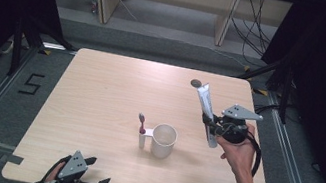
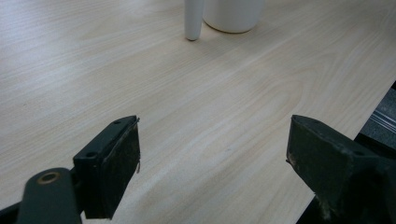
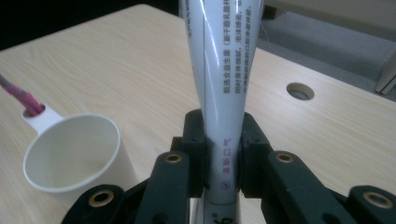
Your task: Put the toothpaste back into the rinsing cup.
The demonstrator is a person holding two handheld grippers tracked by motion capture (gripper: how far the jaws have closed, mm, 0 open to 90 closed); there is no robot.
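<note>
A: Pale wood worktop (image 1: pixel 116 88), dark curtains either side, grey floor beyond. Right claw?

B: Right claw (image 1: pixel 211 125) at 3 o'clock of the worktop, pinching a white toothpaste tube (image 1: pixel 206 105) near its lower end. In the right gripper view the pads press both sides of the tube (image 3: pixel 219 70), printed text running along it. Tube is off the worktop, tilted, top leaning toward 11 o'clock.

A: What's around it?

B: White cup (image 1: pixel 163 141) at 8 o'clock from the right claw, near worktop centre, upright, nothing visible inside in the right gripper view (image 3: pixel 74 154). A small white holder (image 1: pixel 142 137) is touching the cup's 9 o'clock side, with a toothbrush (image 1: pixel 141 121) standing in it, pinkish handle, head up. Round cable hole (image 1: pixel 196 82) at 12 o'clock of the tube, near the far edge.

A: Left claw?

B: Left claw (image 1: pixel 100 172) at 7 o'clock, near the front edge, jaws spread, nothing between them. The left gripper view shows bare wood between the pads (image 2: pixel 116 163), with the cup (image 2: pixel 233 14) and holder (image 2: pixel 193 18) well apart at 12 o'clock.
</note>
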